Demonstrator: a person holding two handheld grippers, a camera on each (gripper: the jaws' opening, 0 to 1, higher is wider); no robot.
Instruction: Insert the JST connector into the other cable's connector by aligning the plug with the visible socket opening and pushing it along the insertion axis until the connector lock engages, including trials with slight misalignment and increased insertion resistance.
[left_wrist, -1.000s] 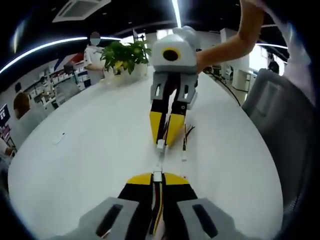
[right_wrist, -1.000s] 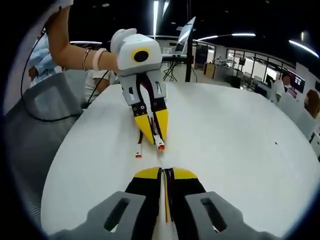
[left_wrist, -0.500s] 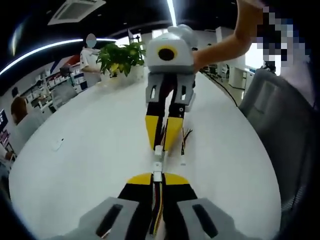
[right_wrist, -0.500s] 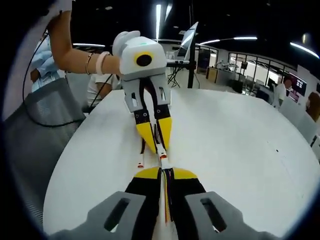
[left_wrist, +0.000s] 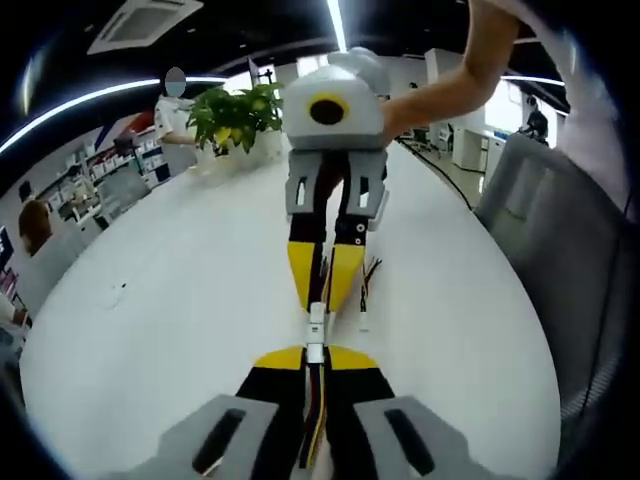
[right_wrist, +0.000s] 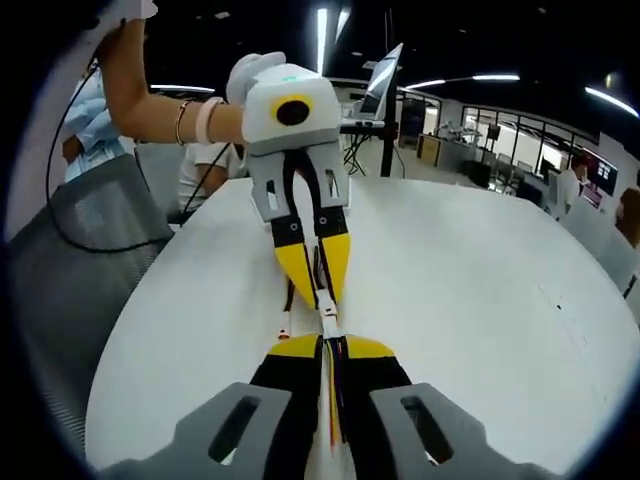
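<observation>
Left gripper view: white round table (left_wrist: 150, 330) in an open office, potted plant (left_wrist: 232, 112) at the far edge. Left gripper (left_wrist: 314, 356) clamped on a cable with a white connector (left_wrist: 315, 352) at its tips. It meets the second connector (left_wrist: 316, 317), held by the closed right gripper (left_wrist: 322, 295) opposite (end to end; seating unclear).

Right gripper view: same table (right_wrist: 470, 300), grey chair (right_wrist: 70, 250) alongside. Both connectors touch between the yellow tips; a loose orange-tipped lead (right_wrist: 284, 328) lies beside.

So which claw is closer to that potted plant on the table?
Right. The right claw sits between the left claw and the potted plant, which stands beyond it at the table's far end.
</observation>
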